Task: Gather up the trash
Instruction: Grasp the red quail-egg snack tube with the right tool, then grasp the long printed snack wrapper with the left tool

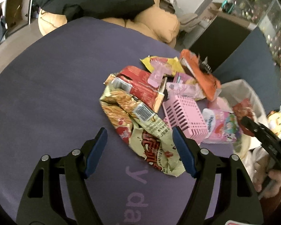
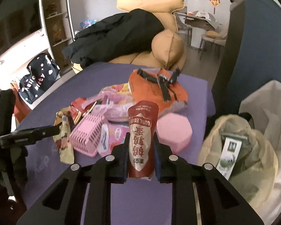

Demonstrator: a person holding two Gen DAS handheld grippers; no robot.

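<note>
**Quail-egg packet clamped, noodle wrapper between open jaws**

In the right wrist view the right hand-held gripper point(image 2: 140, 146) sits at lower centre, its jaws closed on a dark red quail egg packet point(image 2: 142, 131) that stands upright between the blue pads; the packet's top reaches the middle of the frame. Behind it lies the trash pile on the purple bench point(image 2: 159, 196) — a pink slotted basket point(image 2: 86, 135) left of centre, a pink hexagonal box point(image 2: 174, 133) just right of the packet, an orange bag point(image 2: 155, 91) with black tape strips above them. At the lower right a trash bag point(image 2: 239, 157), pale and translucent, stands open beside the bench edge with a green-and-white carton point(image 2: 230, 155) inside it; at the upper centre a black coat point(image 2: 118, 35) is draped over a tan sofa point(image 2: 164, 45).

In the left wrist view the left hand-held gripper point(image 1: 138, 148) fills the bottom of the frame with its jaws spread wide; a crumpled noodle wrapper point(image 1: 140, 127) lies on the bench between them, its lower end against the right-hand blue pad point(image 1: 183, 151), while the other pad is apart from it. Above the wrapper, at centre, are a red wrapper point(image 1: 140, 86) and a yellow wrapper point(image 1: 159, 63); the pink basket lies to the right — touching a pink tissue pack point(image 1: 221, 125). The right hand-held gripper enters from the right edge, over the trash bag.
</note>
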